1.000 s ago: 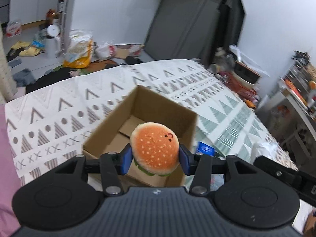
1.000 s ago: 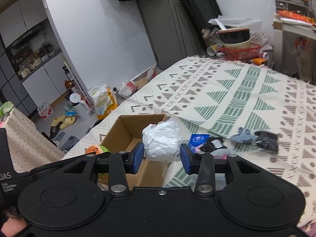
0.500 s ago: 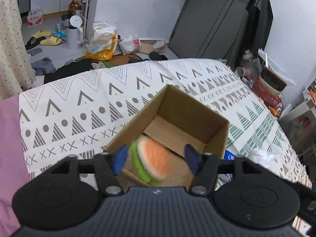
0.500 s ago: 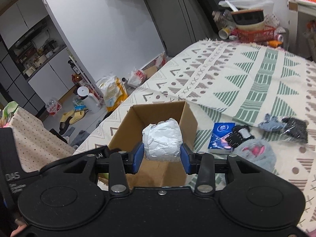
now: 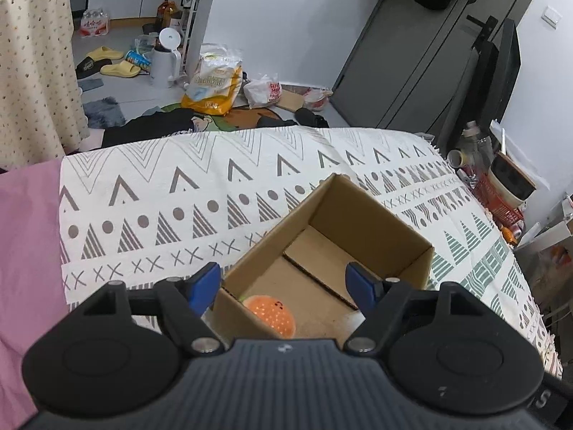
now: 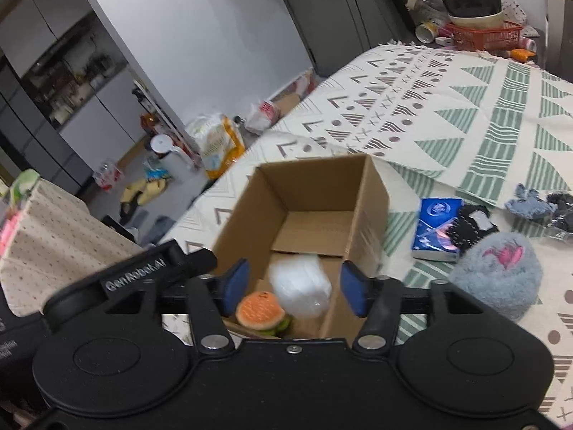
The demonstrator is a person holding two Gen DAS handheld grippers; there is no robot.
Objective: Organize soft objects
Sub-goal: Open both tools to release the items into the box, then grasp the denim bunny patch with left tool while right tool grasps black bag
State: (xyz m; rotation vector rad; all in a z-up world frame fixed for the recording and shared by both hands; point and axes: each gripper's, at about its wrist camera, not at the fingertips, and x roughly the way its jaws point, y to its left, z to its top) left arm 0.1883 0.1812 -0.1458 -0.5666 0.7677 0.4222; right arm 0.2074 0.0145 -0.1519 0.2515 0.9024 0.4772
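Observation:
An open cardboard box point(image 5: 372, 211) point(image 6: 372, 193) stands on a patterned bedspread. A plush burger point(image 5: 272, 313) point(image 6: 259, 310) lies in its near corner. My left gripper point(image 5: 283, 286) hovers over the box, its jaws opening with nothing between the pads. In the right wrist view a white crinkled bundle point(image 6: 301, 286), blurred, sits in the box below my right gripper point(image 6: 295, 286); those jaws are opening too, and the pads stand clear of the bundle. The left gripper's black body point(image 6: 143, 272) shows at the left of that view.
Right of the box lie a blue packet point(image 6: 437, 227), a black item point(image 6: 472, 227), a grey fluffy plush point(image 6: 497, 276) and small dark cloth pieces point(image 6: 537, 206). A pink sheet point(image 5: 25, 251) borders the bedspread on the left. Bags, slippers and clutter cover the floor beyond.
Both grippers opened over the box. The plush burger dropped from the left gripper into the box's near corner. The white bundle left the right gripper's pads and fell into the box.

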